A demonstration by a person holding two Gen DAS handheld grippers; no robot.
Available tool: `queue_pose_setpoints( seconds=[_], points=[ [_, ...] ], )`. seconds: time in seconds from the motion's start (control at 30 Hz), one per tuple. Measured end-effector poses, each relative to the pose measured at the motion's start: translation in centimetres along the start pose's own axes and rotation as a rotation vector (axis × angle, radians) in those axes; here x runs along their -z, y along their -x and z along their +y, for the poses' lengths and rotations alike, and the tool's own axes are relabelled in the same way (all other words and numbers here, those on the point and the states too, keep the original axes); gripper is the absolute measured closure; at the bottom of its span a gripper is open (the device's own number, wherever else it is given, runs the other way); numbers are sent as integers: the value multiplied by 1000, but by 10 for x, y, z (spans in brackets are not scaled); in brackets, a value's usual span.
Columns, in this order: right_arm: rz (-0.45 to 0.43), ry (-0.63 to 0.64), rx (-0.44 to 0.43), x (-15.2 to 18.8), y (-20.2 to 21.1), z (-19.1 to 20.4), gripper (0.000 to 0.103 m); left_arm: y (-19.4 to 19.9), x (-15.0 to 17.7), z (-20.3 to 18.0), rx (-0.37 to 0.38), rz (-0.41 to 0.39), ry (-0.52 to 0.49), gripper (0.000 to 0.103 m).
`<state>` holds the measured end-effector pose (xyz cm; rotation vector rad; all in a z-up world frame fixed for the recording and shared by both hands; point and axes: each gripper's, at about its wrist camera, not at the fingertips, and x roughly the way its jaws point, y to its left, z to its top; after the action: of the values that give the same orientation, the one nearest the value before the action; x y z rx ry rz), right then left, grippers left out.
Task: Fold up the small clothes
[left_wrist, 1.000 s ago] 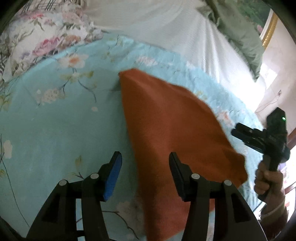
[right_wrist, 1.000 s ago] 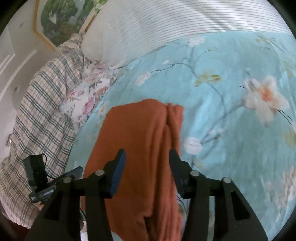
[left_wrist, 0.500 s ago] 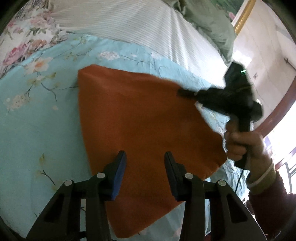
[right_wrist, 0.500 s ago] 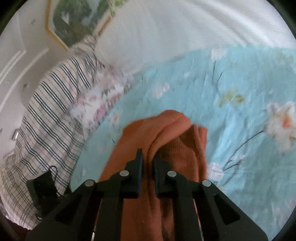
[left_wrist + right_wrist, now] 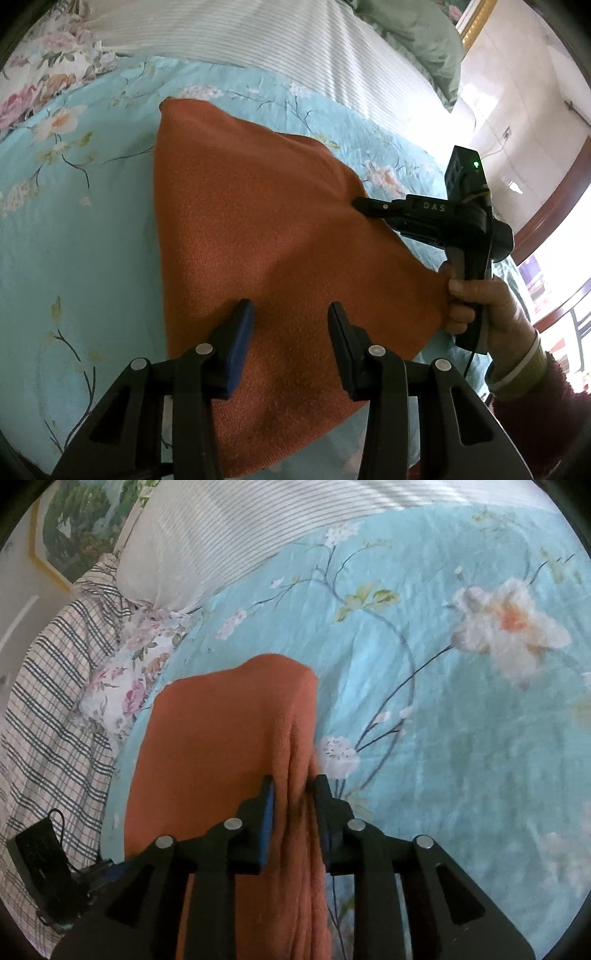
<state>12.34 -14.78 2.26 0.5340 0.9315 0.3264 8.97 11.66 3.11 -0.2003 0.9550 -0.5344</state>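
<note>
Orange knitted cloth (image 5: 258, 236) lies folded on the blue flowered bed cover (image 5: 74, 258), its long axis running away from both grippers. The right gripper (image 5: 293, 794) has just been opening, yet its jaws stand close around the bunched right edge, seemingly pinching it. The left gripper (image 5: 291, 314) hovers open above the near end.
</note>
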Motion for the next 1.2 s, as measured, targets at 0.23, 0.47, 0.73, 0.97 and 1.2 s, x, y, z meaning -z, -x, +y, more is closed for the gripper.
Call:
queue_pose_setpoints(
  seconds=[0.23, 0.47, 0.73, 0.97, 1.2],
  points=[
    [-64, 85, -99, 6, 33, 49, 80, 21, -41, 37, -62, -77, 104, 56],
    [53, 64, -121, 29, -14, 43, 80, -37, -106, 100, -15, 19, 285, 46],
    [39, 44, -167, 31, -14, 28, 83, -78, -172, 117, -86, -20, 271, 81],
    [-15, 31, -98, 24, 3, 35, 81, -33, -179, 114, -210, -135, 254, 78],
    [-35, -27, 30, 2, -27, 37, 85, 5, -109, 58, -61, -138, 128, 77]
  ],
)
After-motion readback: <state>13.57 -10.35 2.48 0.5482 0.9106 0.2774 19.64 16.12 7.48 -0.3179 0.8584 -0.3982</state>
